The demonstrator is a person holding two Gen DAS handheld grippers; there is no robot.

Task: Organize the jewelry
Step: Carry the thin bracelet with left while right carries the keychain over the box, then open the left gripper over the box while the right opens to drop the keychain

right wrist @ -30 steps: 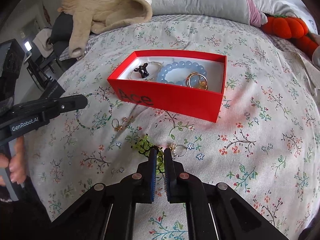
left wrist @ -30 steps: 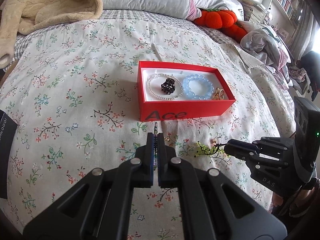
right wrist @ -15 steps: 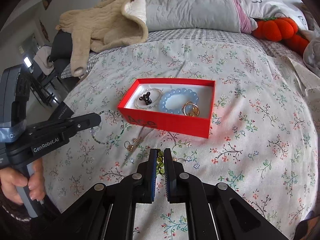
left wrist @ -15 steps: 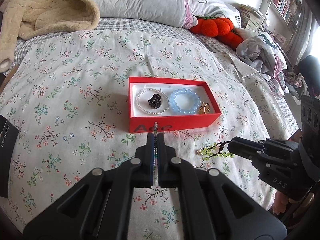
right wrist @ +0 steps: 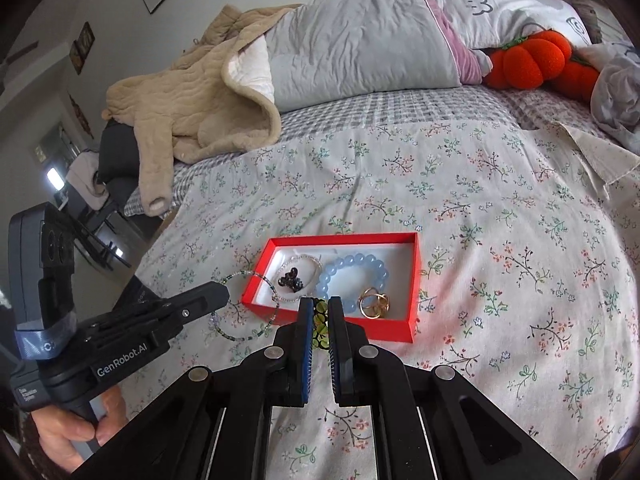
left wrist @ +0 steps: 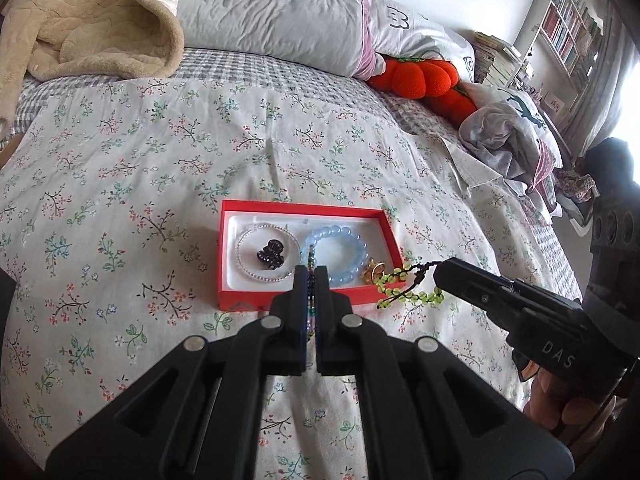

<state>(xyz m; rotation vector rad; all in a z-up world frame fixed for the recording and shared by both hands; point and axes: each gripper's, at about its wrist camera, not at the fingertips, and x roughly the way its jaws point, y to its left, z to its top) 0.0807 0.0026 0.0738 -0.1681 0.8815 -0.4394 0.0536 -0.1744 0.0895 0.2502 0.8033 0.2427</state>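
- Jewelry box (left wrist: pixel 308 300), red, is parked on the floral bedspread (left wrist: pixel 160 168); a blue bead bracelet (left wrist: pixel 340 248), pearl strand (left wrist: pixel 256 252), dark hair claw (left wrist: pixel 272 255) and gold rings (right wrist: pixel 374 304) are kept inside.
- Left gripper (left wrist: pixel 311 276) is clamped on a thin beaded bracelet (right wrist: pixel 256 308), held near the box's left side.
- Right gripper (right wrist: pixel 320 312) is pinched on a green bead bracelet (left wrist: pixel 404 292), dangled by the box's near right corner.

Both grippers angled downward, jaws clamped: the left gripper (left wrist: pixel 311 270) beside the right gripper (right wrist: pixel 319 303), each gripped by a hand (right wrist: pixel 76 426).
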